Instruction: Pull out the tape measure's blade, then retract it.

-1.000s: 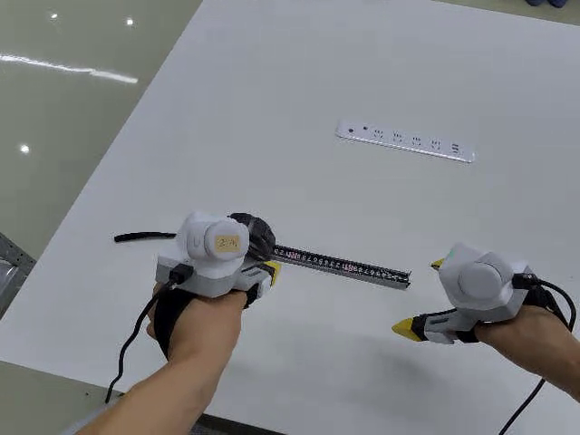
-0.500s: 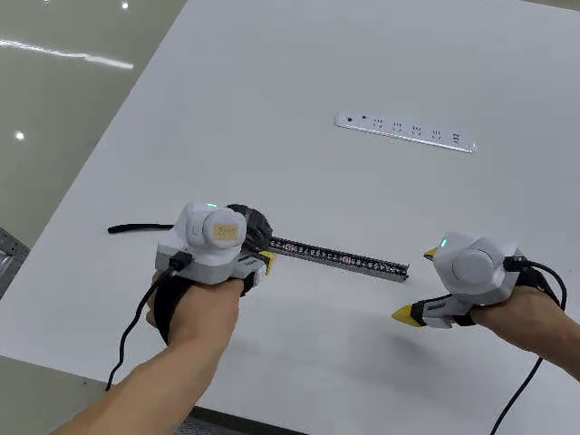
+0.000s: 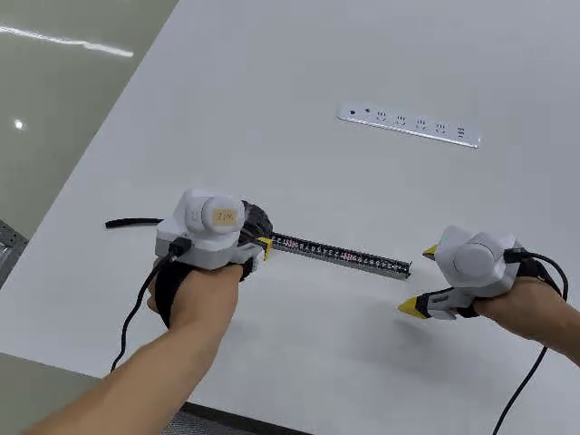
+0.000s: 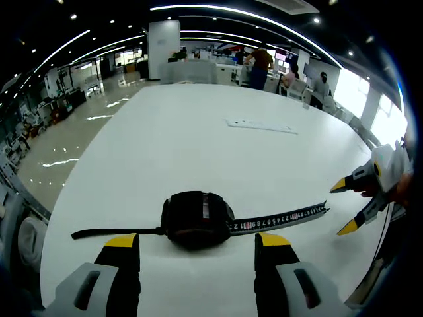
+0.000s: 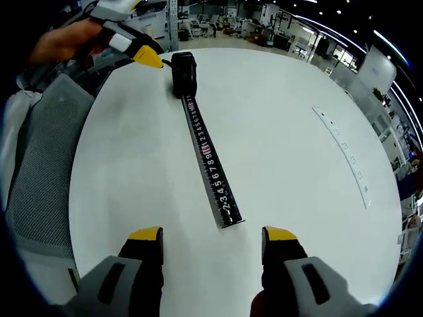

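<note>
We are seeing the left gripper [image 3: 258,248] covering part of the black tape measure case [image 4: 197,218] in the head view, so its near side is hiding from us. In the left gripper view the case is sitting just ahead of the jaws. They are standing apart with a gap on each side. The thin strap [image 3: 131,222] is trailing toward the desk's left edge. The blade [image 3: 340,256] is lying flat, pointing at the right gripper [image 3: 421,279]. Those jaws are also standing apart, near the blade's tip but not touching it. The tip's hook is too small to make out. Both hands are working by the white desk's [image 3: 299,91] near edge. Lots of bare top is stretching toward the power strip [image 3: 408,125] far off. The blade is sticking out as far as a second ago.
</note>
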{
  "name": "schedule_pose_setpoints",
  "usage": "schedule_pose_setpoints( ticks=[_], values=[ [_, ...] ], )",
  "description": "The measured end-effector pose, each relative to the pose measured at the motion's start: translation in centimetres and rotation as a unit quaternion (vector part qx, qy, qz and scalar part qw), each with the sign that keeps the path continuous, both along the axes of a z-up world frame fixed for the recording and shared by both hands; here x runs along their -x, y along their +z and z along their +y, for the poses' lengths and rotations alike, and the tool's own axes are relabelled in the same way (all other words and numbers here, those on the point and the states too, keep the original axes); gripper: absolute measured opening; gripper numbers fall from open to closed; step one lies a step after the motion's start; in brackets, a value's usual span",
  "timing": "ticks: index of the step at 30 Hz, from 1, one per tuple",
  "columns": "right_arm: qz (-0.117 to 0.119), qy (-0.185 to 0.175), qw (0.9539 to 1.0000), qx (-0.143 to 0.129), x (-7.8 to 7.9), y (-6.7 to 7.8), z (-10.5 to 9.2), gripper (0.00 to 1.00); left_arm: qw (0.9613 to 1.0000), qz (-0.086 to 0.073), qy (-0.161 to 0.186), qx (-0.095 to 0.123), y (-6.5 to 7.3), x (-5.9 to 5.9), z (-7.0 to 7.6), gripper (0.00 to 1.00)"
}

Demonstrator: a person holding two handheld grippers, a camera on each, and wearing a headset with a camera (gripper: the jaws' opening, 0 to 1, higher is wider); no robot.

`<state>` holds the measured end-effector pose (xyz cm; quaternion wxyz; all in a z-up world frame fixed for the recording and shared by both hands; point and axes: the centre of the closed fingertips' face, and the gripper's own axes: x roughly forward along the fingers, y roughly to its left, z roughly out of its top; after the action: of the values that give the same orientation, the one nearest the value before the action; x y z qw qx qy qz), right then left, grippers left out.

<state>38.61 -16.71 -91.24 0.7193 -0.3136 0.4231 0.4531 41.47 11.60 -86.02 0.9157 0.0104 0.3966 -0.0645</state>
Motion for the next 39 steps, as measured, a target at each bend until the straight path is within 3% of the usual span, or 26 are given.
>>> schedule_pose_setpoints(
  ticks=[18,39],
  values=[
    [0.012,0.055,0.9983,0.016,-1.1,-1.0,0.0,0.50,0.9999,0.001,0.012,0.006,-0.7,-1.5,-0.2,0.64],
    [0.031,0.088,0.9954,0.023,-2.2,-1.8,0.5,0.41,0.9996,0.008,0.022,0.018,-1.3,-2.5,-0.2,0.62]
  ],
)
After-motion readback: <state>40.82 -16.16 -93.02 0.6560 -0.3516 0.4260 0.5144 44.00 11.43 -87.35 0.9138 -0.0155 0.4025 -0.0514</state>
